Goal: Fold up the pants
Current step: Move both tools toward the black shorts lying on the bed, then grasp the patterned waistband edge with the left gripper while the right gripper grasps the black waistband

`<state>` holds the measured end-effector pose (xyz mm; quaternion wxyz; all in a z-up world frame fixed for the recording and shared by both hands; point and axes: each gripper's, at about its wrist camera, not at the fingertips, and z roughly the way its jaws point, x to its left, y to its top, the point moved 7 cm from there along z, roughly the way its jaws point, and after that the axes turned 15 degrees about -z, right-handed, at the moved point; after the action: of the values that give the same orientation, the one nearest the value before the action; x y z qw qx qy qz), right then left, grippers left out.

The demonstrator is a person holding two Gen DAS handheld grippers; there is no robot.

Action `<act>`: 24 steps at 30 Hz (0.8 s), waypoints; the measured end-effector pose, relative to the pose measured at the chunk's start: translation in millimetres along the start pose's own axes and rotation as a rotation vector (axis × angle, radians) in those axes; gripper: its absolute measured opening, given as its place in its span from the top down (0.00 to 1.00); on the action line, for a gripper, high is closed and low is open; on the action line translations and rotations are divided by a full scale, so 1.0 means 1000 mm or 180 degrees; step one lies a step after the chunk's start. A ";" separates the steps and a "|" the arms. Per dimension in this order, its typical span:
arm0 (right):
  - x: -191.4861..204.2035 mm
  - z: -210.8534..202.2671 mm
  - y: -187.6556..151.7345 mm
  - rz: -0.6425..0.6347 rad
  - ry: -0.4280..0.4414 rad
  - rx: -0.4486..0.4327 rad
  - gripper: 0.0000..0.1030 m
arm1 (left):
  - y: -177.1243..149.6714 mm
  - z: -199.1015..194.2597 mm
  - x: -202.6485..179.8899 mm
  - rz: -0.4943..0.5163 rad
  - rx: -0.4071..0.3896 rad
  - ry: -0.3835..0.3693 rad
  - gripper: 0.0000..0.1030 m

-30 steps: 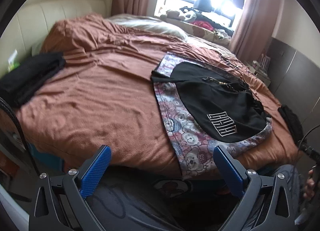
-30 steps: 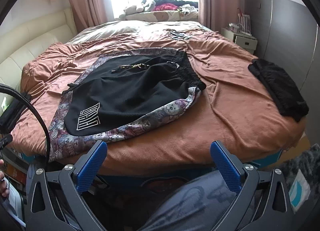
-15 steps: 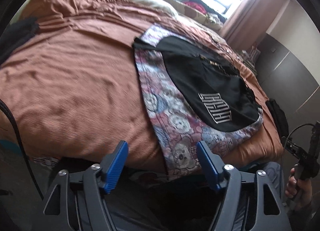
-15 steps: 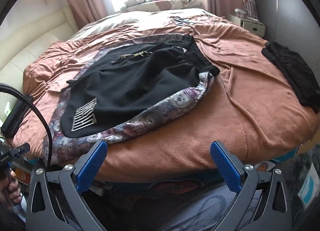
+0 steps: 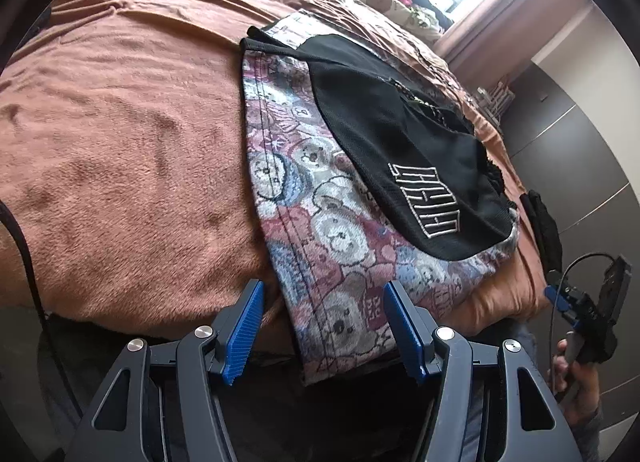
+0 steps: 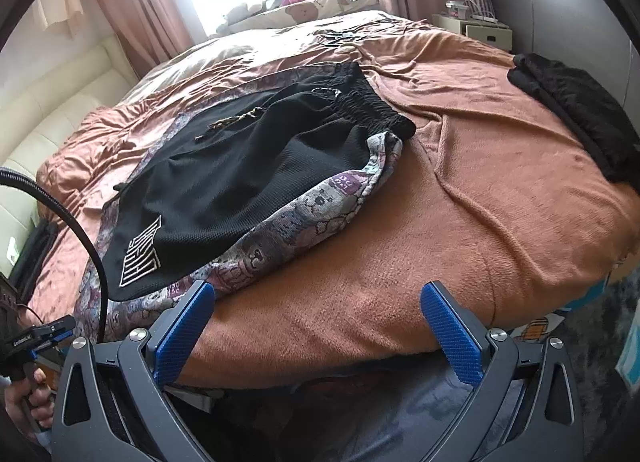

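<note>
two handheld grippers point down toward a bed covered with a rust-brown blanket (image 6: pixel 460 222). on it lie the pants (image 5: pixel 380 166), black with white lettering and a wide panel of teddy-bear print along one side, spread flat across the middle of the blanket with one printed hem hanging over the near edge of the bed. the left gripper (image 5: pixel 322 326) has its jaws part open, having just been closing; the hanging printed hem sits in the gap between the blue pads, but neither pad presses on the cloth, so nothing is grasped. the right gripper (image 6: pixel 316 326) is released, its jaws spread wide over bare blanket at the near edge of the bed; its left pad is just beside the lower corner of the pants in this view, and whether it touches the cloth cannot be told. in the right wrist view the elastic waistband of the pants lies toward the far middle of the bed. a folded black garment (image 6: pixel 576 110) rests well apart on the right side of the blanket. pink curtains (image 6: pixel 132 2) frame a bright window beyond the bed.
</note>
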<state>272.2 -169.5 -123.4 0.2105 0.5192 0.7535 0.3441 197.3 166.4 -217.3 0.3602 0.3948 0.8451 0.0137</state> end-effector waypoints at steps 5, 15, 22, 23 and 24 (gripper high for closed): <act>-0.002 0.007 -0.002 0.0030 -0.0003 -0.0077 0.00 | 0.010 0.008 -0.001 -0.0108 0.0051 -0.0163 0.39; 0.002 0.012 0.000 0.0094 0.0199 -0.0085 0.00 | 0.004 0.008 0.001 -0.0450 0.0245 -0.0541 0.49; 0.007 0.008 -0.004 -0.0007 0.0280 -0.0126 0.00 | -0.026 0.001 -0.006 -0.0311 0.0494 -0.0611 0.50; 0.006 0.008 -0.005 0.0020 0.0303 -0.0123 0.00 | -0.029 0.000 -0.005 -0.0297 0.0496 -0.0601 0.50; 0.005 0.008 -0.006 0.0048 0.0324 -0.0123 0.00 | -0.031 0.000 -0.004 -0.0307 0.0501 -0.0600 0.50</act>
<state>271.6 -163.8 -132.7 0.1794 0.5025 0.7525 0.3862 178.3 141.8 -224.1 0.4062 0.3802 0.8240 -0.1071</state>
